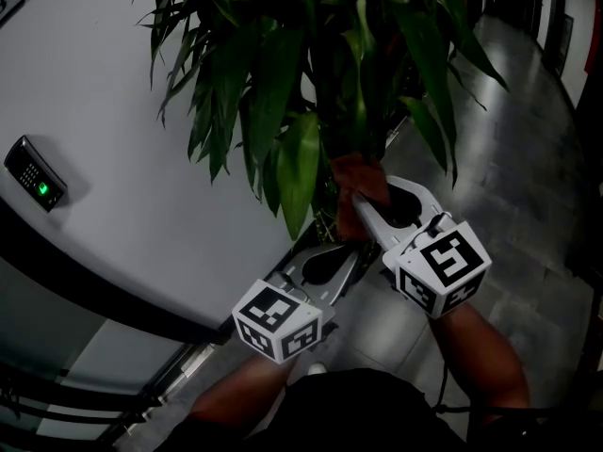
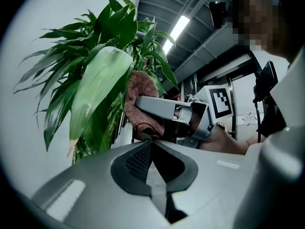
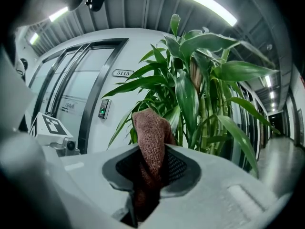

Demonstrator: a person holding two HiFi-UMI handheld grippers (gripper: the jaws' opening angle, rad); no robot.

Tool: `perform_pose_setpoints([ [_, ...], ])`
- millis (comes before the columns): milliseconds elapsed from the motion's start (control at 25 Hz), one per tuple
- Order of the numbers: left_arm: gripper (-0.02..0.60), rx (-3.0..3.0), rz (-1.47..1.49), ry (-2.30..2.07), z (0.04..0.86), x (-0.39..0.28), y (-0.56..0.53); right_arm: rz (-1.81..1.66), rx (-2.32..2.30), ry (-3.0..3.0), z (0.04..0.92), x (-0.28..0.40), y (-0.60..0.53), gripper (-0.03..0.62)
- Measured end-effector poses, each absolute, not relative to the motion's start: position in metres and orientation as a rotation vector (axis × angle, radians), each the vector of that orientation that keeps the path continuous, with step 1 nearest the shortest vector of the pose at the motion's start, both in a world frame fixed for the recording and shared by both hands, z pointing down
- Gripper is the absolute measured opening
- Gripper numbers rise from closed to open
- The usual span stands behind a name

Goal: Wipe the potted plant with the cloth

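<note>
Wiping step in hand: right claw [image 3: 151,168] clamped on the brown cloth [image 3: 151,128], held in among the potted plant's [image 1: 283,83] lower leaves, left claw [image 2: 152,151] closed empty just beside; next move probably needs cloth drawn along a leaf.

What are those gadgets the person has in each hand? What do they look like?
The left tongs and right tongs match: pale grey plastic, long tapering jaws and a dark teardrop-shaped opening behind them. Each carries a white cube printed with black square markers. The forearms are bare, with no sleeves showing.
</note>
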State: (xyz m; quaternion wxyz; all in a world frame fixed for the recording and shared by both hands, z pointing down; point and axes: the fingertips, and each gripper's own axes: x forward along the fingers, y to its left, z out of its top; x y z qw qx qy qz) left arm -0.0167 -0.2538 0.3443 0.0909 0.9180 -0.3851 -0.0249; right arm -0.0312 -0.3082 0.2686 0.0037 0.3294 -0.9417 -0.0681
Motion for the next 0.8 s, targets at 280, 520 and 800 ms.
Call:
perform_pose_setpoints([
  [280,0.015,2.72,-0.063,-1.178,0.345,-0.015,-0.253,-0.189,0.982,-2.943,0.28,-0.029,-0.296,0.071],
  [520,0.015,2.714,-0.055,-1.202,0.346,-0.014,-0.253,-0.165,0.949,-2.948,0.286,-0.025,-0.286,0.071],
  [800,0.015,2.706,-0.048,-1.234,0.346,-0.014,-0.253,-0.102,0.867,-2.953,0.295,-0.019,-0.277,0.071],
])
